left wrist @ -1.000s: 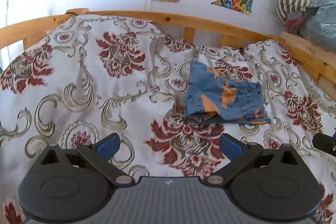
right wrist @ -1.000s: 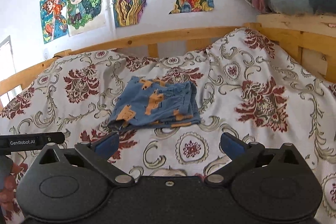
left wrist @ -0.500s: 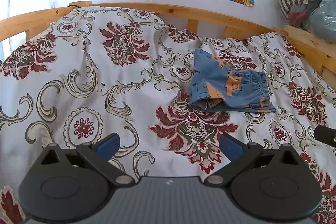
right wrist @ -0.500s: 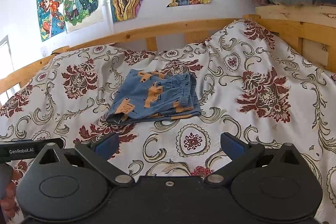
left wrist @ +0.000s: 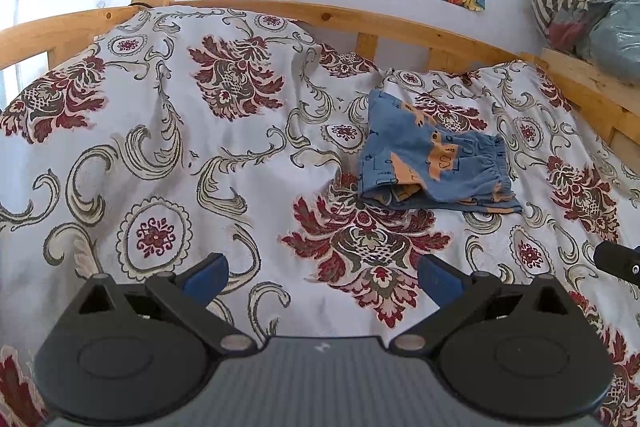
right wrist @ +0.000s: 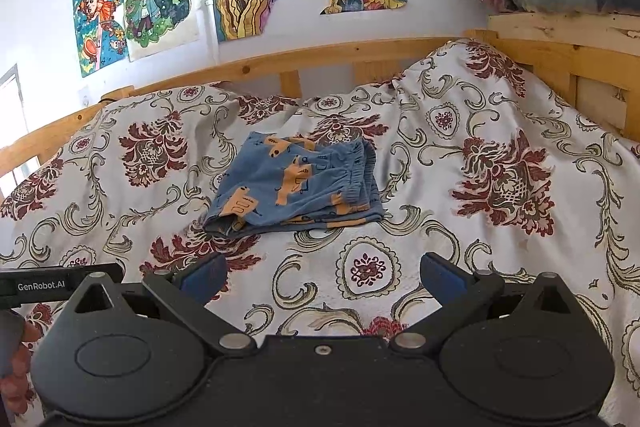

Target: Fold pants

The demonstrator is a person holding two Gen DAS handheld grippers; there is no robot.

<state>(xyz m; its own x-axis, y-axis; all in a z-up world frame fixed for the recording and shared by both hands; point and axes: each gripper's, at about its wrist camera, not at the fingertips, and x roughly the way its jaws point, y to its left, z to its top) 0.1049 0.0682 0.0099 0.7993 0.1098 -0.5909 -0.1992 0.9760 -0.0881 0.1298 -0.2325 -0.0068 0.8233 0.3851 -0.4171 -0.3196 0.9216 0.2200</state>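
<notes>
Pulled back over the last second: pants now smaller and farther off in both views, more bedspread showing in front. Reads as withdrawal after the last fold (task likely done or nearly so). Pants lying folded in a compact stack on the bed, toward the headboard rail, layered edges showing at the near left corner, waistband to the right.

Left hand-held gripper: spread wide, nothing between the blue pads, well apart from the pants, hovering over bedspread.

Right hand-held gripper: likewise spread wide and empty, clear of the pants (fingers of a hand just visible at lower left edge).
</notes>
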